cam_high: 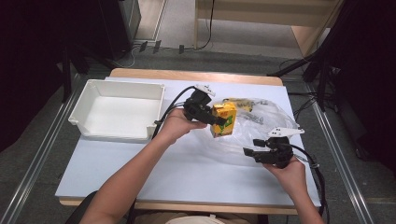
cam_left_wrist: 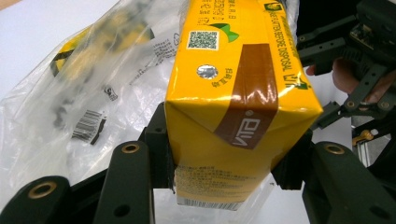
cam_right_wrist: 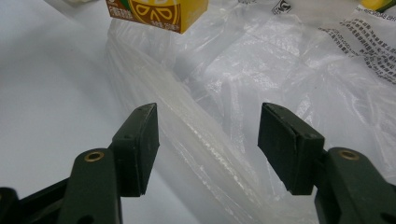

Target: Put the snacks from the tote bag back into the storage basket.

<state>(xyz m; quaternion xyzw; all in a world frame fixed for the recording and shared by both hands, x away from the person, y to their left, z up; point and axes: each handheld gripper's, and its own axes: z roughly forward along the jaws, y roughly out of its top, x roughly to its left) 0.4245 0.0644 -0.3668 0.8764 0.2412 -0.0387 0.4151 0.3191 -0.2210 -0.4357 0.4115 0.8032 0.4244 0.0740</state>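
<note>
**Juice carton lifted out of a plastic bag**

The left gripper [cam_high: 215,120] is clamped across a yellow juice carton [cam_high: 223,119], holding it above the clear plastic bag [cam_high: 261,122], probably bound for the white bin [cam_high: 119,110]; the right gripper [cam_right_wrist: 208,149], jaws apart, hovers at the bag's edge, seemingly ready to steady it on the table [cam_high: 140,163].
</note>
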